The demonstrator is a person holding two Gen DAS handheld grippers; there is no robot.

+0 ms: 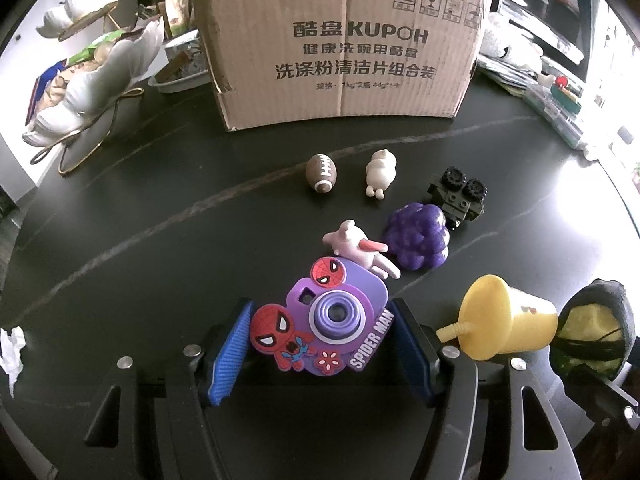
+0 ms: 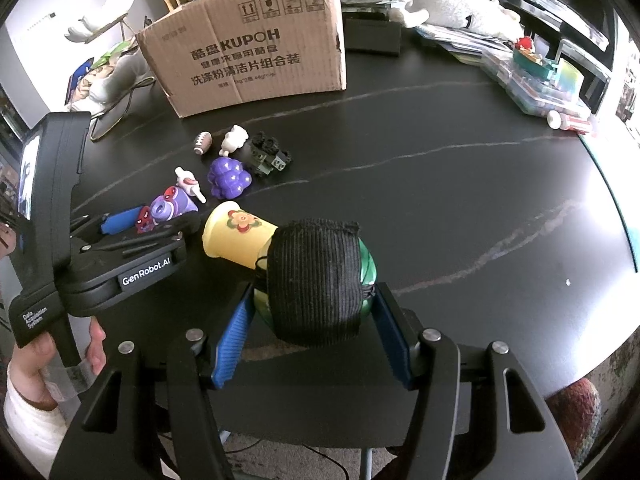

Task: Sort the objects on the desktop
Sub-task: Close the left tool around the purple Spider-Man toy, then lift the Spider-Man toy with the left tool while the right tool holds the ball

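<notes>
From the left wrist view, the left tongs [image 1: 320,344] sit with blue pads on either side of a purple Spider-Man toy camera [image 1: 324,320]; the pads look pressed against its edges, so the tongs appear clamped on it; the camera lies face up on the dark desk [image 1: 160,208], with a round lilac lens, two red masked heads, a flower badge and white lettering; just beyond it lies a pink-and-white rabbit figure [image 1: 360,250], touching a purple grape cluster [image 1: 418,240]; farther out are a brown toy football [image 1: 322,173], a white figure [image 1: 381,174] and a dark block vehicle [image 1: 458,196]; a yellow cup with a straw [image 1: 504,328] lies on its side at the right, beside a green object in a black knit sleeve [image 1: 592,328]; a cardboard box [image 1: 340,52] stands at the back.

From the right wrist view, the right tongs [image 2: 312,320] flank the green object in a black knit sleeve [image 2: 316,280], both blue pads against its sides, clamped on it; the yellow cup [image 2: 236,236], bearing a flower print, lies just ahead, touching it; the left tongs [image 2: 132,220] show at the left, on the camera [image 2: 170,206]; the grapes [image 2: 229,176], football [image 2: 203,143] and box [image 2: 248,52] lie beyond.
</notes>
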